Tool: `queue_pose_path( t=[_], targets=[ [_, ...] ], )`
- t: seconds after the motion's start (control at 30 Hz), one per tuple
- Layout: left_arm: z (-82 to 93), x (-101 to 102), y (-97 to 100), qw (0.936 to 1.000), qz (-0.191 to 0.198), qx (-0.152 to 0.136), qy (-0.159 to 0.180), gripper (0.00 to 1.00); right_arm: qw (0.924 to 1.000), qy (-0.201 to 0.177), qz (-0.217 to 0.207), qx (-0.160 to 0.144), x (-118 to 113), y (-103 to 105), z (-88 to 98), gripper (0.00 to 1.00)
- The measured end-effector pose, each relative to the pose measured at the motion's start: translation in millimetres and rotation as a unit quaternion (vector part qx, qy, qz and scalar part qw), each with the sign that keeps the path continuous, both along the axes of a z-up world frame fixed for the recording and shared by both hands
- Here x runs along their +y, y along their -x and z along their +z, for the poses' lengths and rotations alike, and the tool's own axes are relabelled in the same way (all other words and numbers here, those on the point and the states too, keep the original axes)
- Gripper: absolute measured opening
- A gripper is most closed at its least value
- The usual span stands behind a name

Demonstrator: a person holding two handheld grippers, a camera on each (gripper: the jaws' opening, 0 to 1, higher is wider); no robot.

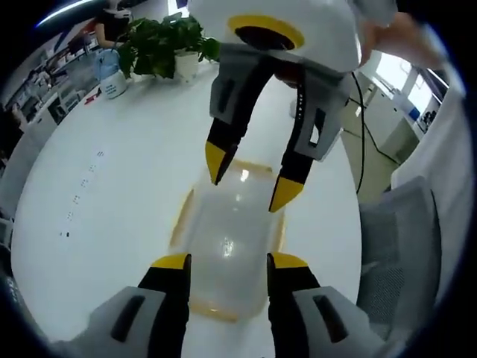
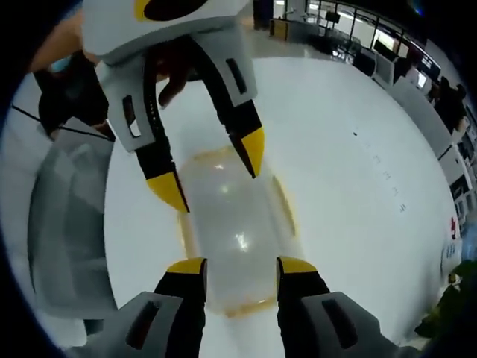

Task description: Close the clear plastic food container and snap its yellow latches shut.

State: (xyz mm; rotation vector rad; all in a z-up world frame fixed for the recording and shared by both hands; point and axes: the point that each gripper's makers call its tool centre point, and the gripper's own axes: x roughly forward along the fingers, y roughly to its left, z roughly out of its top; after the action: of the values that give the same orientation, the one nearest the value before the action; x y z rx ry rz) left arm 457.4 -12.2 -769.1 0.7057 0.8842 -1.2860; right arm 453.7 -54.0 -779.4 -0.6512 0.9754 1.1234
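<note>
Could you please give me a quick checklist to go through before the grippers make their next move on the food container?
1. Lid seated on the clear container: cannot tell; the plastic is too hazy.
2. Yellow latches snapped shut: cannot tell.
3. Left gripper open, straddling the near end: ok.
4. Right gripper open over the opposite end: ok.
5. Container flat on the white table: ok.
6. Grippers apart from each other: ok.
</note>
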Motion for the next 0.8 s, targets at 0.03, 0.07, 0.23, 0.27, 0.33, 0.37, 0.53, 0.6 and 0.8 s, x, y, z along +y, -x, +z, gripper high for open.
queue_pose_path(
  t=[0.03,0.07,0.23,0.27,0.33,0.37,0.53,0.6,0.8],
  targets=[
    [0.3,-1,0.3,1.0000,0.000,0.000,0.000,0.41,1.0000,-0.004,0.002,0.001,1,0,0.1,0.36],
    [0.3,-1,0.0,1.0000,-0.001,-0.001,0.001,0.41,1.0000,-0.004,0.006,0.002,2,1,0.0,0.36],
    [1.9,-3,-2.0,1.0000,-0.002,-0.007,0.004,0.41,1.0000,-0.007,0.005,-0.002,3,0,1.7,0.36],
    [1.9,-4,-2.3,1.0000,-0.002,-0.007,0.004,0.40,0.9999,-0.008,0.007,-0.004,4,-1,1.9,0.36],
    [1.5,-4,-2.9,1.0000,-0.002,-0.008,0.004,0.40,0.9999,-0.009,0.008,-0.005,5,-1,2.4,0.36],
    [0.9,-4,-3.5,1.0000,-0.002,-0.009,0.004,0.40,0.9999,-0.009,0.007,-0.005,6,-2,2.2,0.36],
    [2.6,-8,-3.2,0.9999,-0.005,-0.013,0.009,0.40,0.9998,-0.012,0.010,-0.009,8,-4,2.9,0.36],
    [2.7,-9,-3.8,0.9999,-0.005,-0.012,0.010,0.39,0.9998,-0.014,0.011,-0.010,9,-4,3.5,0.35],
    [2.8,-11,-4.3,0.9998,-0.006,-0.014,0.012,0.39,0.9997,-0.014,0.014,-0.010,11,-4,2.8,0.35]
  ],
)
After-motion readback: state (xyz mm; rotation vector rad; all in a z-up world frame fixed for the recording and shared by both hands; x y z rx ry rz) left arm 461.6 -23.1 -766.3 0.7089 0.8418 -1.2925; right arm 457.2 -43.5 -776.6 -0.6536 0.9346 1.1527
